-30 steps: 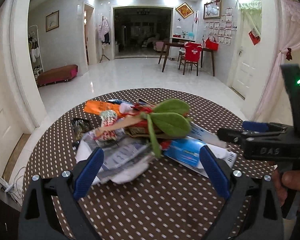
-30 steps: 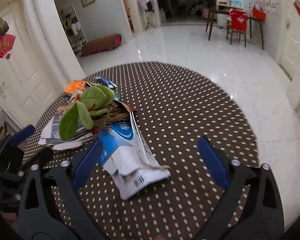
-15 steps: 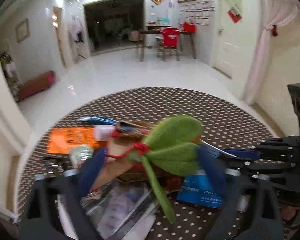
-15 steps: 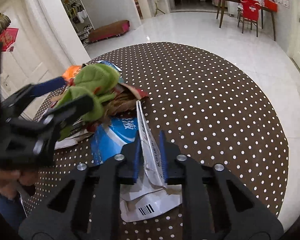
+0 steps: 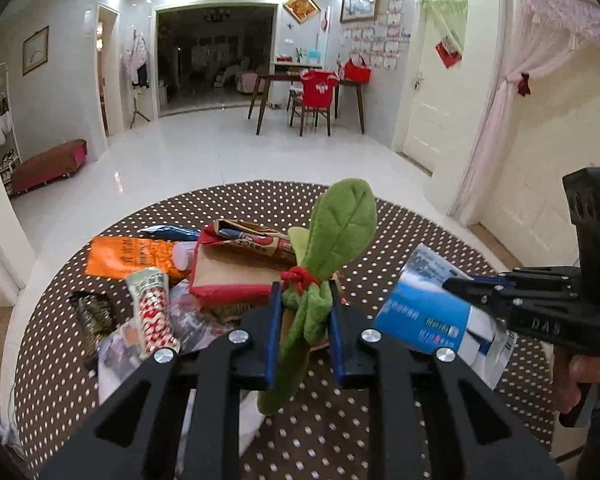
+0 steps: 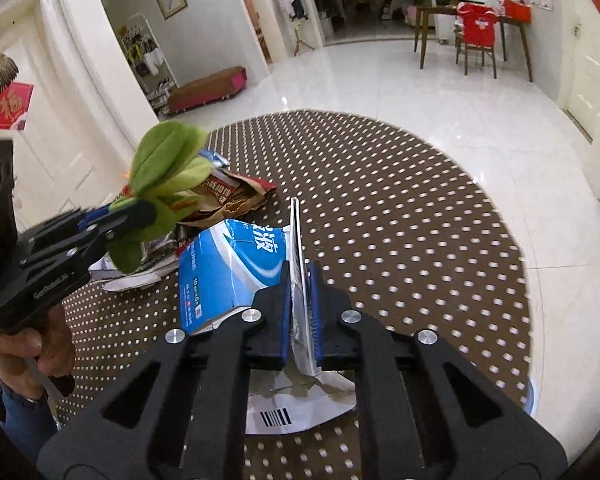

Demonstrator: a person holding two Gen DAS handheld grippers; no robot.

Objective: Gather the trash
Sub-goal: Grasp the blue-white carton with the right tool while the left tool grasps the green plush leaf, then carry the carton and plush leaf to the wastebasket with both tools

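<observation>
Green plush leaves point(image 5: 342, 232) w/ red tie — blue-white carton point(image 6: 236, 264), flattened.

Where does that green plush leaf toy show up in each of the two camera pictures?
Left wrist view: the green plush leaf toy sits centre frame, pinched between the left hand-held gripper pads.
Right wrist view: it appears at upper left, held in the same gripper.
Shared landmark: the blue-and-white carton, held by the right hand-held gripper.

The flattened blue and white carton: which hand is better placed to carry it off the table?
Right. Its tool is already shut on the flattened blue and white carton, while the left tool has closed on the green plush leaf toy.
</observation>
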